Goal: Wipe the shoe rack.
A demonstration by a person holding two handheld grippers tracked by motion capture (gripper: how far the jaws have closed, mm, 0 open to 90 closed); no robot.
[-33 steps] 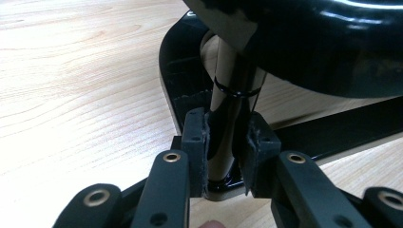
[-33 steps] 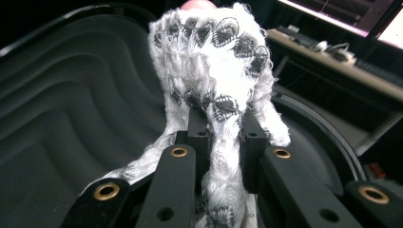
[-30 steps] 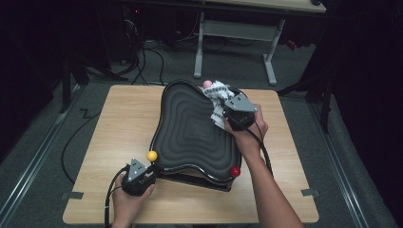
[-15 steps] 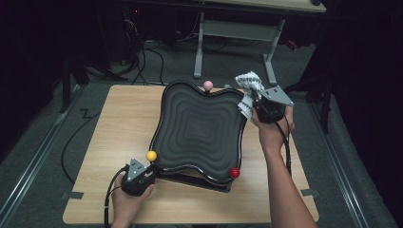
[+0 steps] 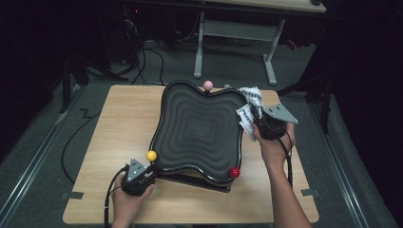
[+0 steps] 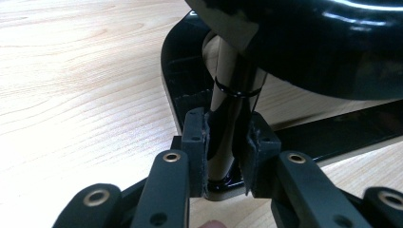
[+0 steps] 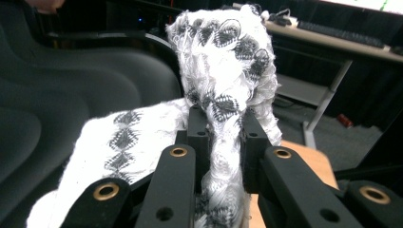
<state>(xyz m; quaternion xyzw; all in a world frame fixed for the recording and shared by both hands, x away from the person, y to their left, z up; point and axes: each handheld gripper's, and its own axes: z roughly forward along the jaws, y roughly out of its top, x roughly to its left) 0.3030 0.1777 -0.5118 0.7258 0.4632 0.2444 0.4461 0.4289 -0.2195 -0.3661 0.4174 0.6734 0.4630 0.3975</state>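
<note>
At the near left of the wooden table, the left gripper sits in the person's left hand, just beside the near left corner of the black wavy tray. In the left gripper view its jaws are pinched on a pale wooden post that rises under the tray's glossy rim (a thin black band rings the post above the jaws). A yellow ball tops that corner, a pink ball the far edge, and a red ball the near right corner. The tray stands on a black base. At the tray's right edge, the right gripper holds a white cloth with black patterning, which hangs against the rim. In the right gripper view the jaws are clamped on a bunched fold of that cloth.
</note>
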